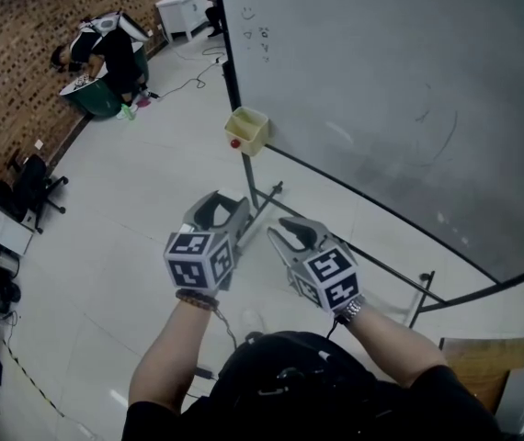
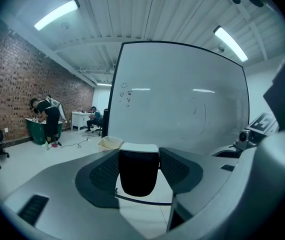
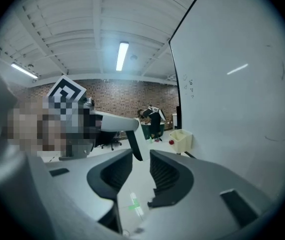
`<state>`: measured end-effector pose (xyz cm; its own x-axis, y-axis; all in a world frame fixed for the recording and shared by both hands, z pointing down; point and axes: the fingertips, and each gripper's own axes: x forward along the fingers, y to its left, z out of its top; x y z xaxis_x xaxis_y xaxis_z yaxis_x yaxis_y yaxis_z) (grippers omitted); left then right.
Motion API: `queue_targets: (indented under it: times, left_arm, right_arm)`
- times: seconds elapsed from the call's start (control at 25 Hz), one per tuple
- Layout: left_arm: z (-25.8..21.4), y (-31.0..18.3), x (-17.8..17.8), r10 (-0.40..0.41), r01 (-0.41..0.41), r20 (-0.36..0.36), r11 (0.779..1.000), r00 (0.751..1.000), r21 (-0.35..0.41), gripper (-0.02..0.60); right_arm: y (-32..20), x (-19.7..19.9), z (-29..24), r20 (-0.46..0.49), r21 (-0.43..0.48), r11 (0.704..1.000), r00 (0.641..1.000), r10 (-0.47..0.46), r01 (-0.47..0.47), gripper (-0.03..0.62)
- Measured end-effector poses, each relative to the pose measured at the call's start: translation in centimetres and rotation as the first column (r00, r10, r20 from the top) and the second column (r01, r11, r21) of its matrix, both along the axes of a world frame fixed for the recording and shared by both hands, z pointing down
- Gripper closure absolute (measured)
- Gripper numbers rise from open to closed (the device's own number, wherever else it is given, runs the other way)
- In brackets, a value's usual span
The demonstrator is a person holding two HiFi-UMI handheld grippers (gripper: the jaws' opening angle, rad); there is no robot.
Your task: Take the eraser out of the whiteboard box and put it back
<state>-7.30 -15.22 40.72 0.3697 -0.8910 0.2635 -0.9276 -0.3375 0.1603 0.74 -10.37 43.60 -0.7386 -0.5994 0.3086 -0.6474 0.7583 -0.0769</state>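
My left gripper (image 1: 225, 208) is shut on the eraser (image 2: 138, 174), a black block with a white top that stands upright between the pads. The yellow whiteboard box (image 1: 247, 130) hangs at the left lower corner of the whiteboard (image 1: 381, 90), well ahead of both grippers; it also shows as the box (image 2: 110, 143) and the box (image 3: 181, 139). A small red thing (image 1: 235, 142) sits at its lower left side. My right gripper (image 1: 285, 232) is beside the left one, open with nothing between its fingers; it appears again as my right gripper (image 3: 141, 164).
The whiteboard's metal stand (image 1: 267, 196) and its low rail run across the floor just ahead. A person (image 1: 106, 58) bends over a green bin at the far left. An office chair (image 1: 32, 182) stands by the brick wall. A wooden piece (image 1: 478, 375) is at the lower right.
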Motion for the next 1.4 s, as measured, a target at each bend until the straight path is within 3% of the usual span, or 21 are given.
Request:
queue_targets:
  times: [0.36, 0.72, 1.04, 1.4]
  left_arm:
    - [0.8, -4.9, -4.5, 0.068, -0.071, -0.063, 0.997, 0.996, -0.038, 0.347]
    - [0.9, -8.3, -7.7, 0.163, -0.167, -0.075, 0.984, 0.984, -0.054, 0.345]
    - [0.4, -10.4, -9.2, 0.261, -0.264, -0.051, 0.963, 0.964, -0.058, 0.345]
    - [0.6, -11.6, -9.4, 0.304, -0.307, -0.049, 0.950, 0.951, -0.065, 0.344]
  right_arm:
    - [-5.3, -6.7, 0.4, -0.077, 0.031, 0.999, 0.996, -0.040, 0.043, 0.400]
    - [-9.6, -12.3, 0.8, -0.145, 0.042, 0.998, 0.989, -0.038, 0.045, 0.370]
    - [-12.5, -15.5, 0.4, -0.184, 0.075, 0.997, 0.983, -0.003, 0.017, 0.370]
    - [-14.1, -16.9, 0.4, -0.208, 0.076, 0.997, 0.978, 0.014, 0.002, 0.373]
